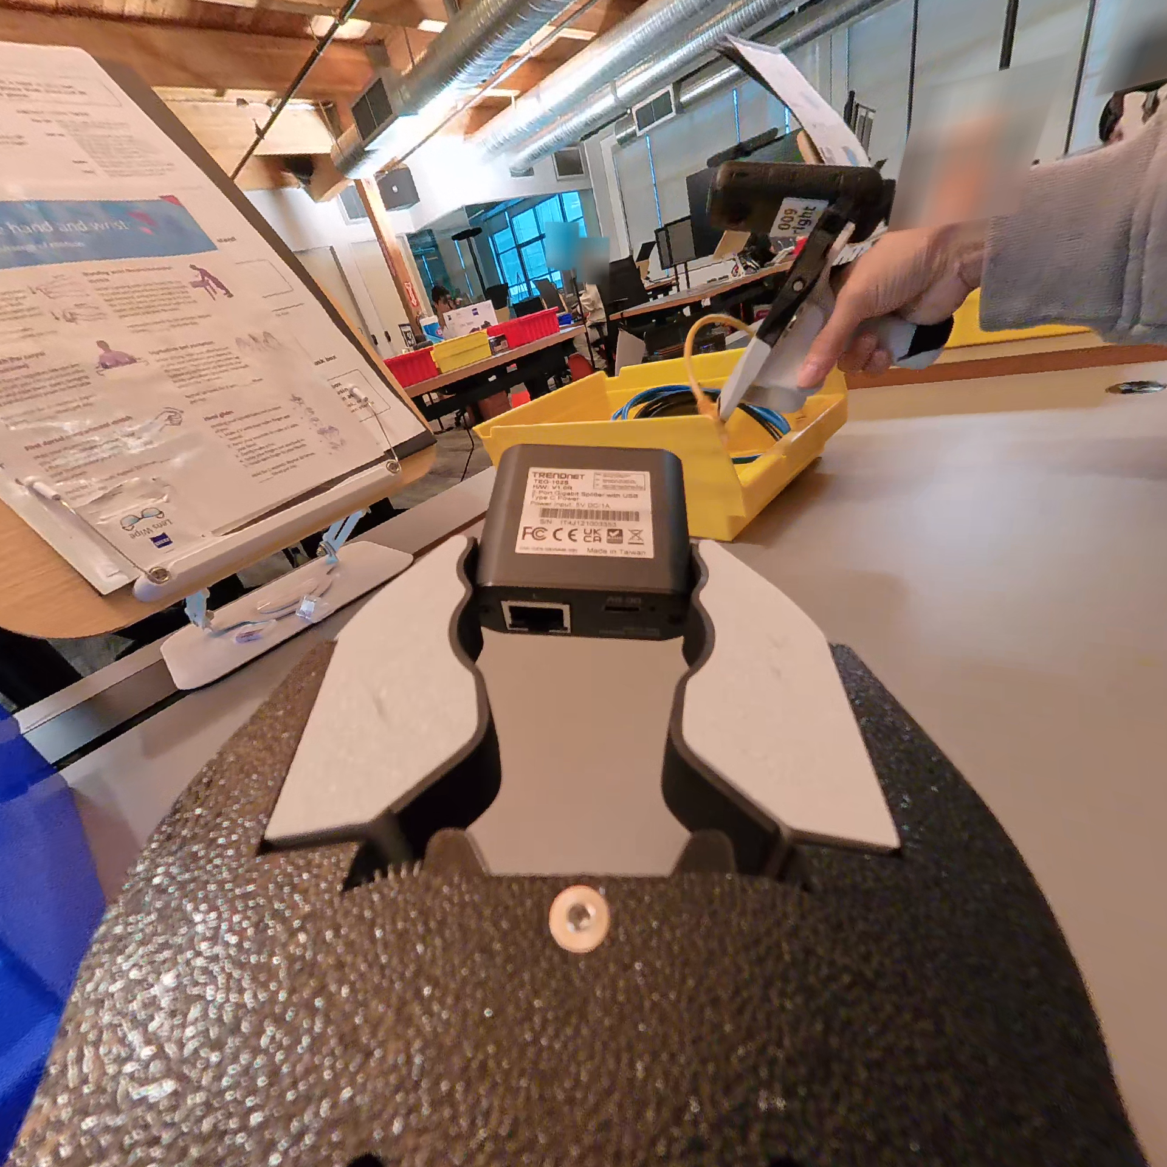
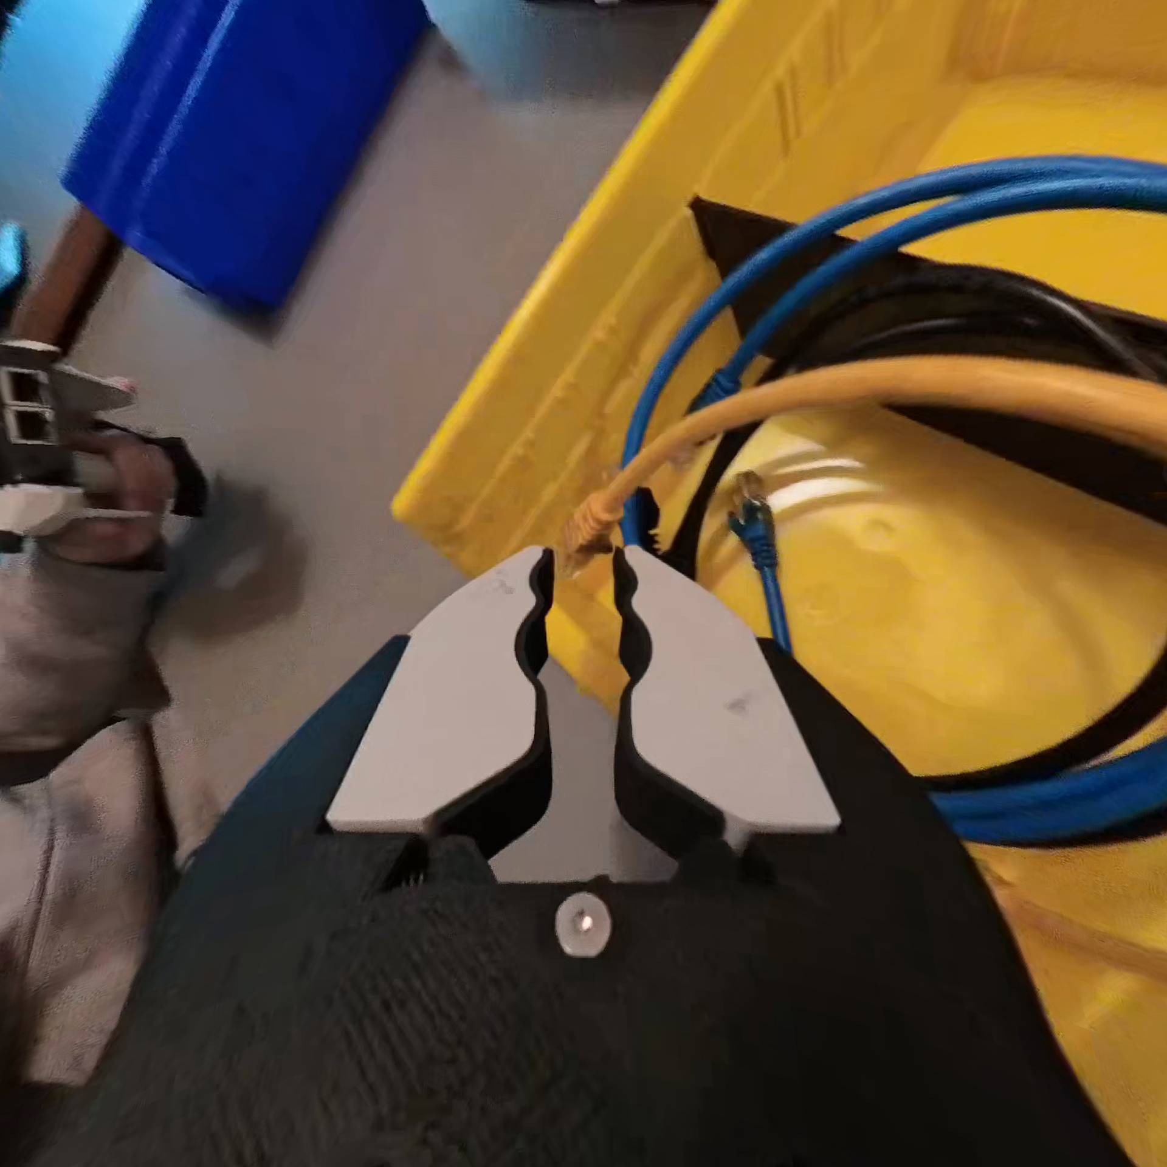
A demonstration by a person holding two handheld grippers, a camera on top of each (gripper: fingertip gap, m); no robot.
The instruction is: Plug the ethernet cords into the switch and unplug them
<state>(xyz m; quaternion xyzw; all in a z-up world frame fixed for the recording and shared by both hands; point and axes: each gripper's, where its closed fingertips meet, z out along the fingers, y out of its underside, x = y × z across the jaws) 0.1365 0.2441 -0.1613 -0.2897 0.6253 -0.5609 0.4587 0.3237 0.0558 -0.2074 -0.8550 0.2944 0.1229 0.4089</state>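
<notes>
My left gripper (image 1: 584,550) is shut on a small black switch (image 1: 581,505), held above the table. The switch's labelled side faces up and one ethernet port (image 1: 537,617) faces the camera. My right gripper (image 2: 584,557) is over the yellow bin (image 2: 556,391), its fingertips pinching the clear plug of a yellow ethernet cord (image 2: 821,385). In the left wrist view the right gripper (image 1: 726,413) holds that yellow cord (image 1: 694,353) lifted out of the bin (image 1: 631,454). A blue cord (image 2: 764,543) and a black cord (image 2: 915,303) lie coiled in the bin.
A tilted document stand (image 1: 158,328) with printed sheets stands at the left on the grey table (image 1: 947,600). A blue bin (image 2: 240,145) sits on the table left of the yellow bin. The left gripper with the switch (image 2: 25,410) shows at the far left. About 30 centimeters separates my left fingertips from my right.
</notes>
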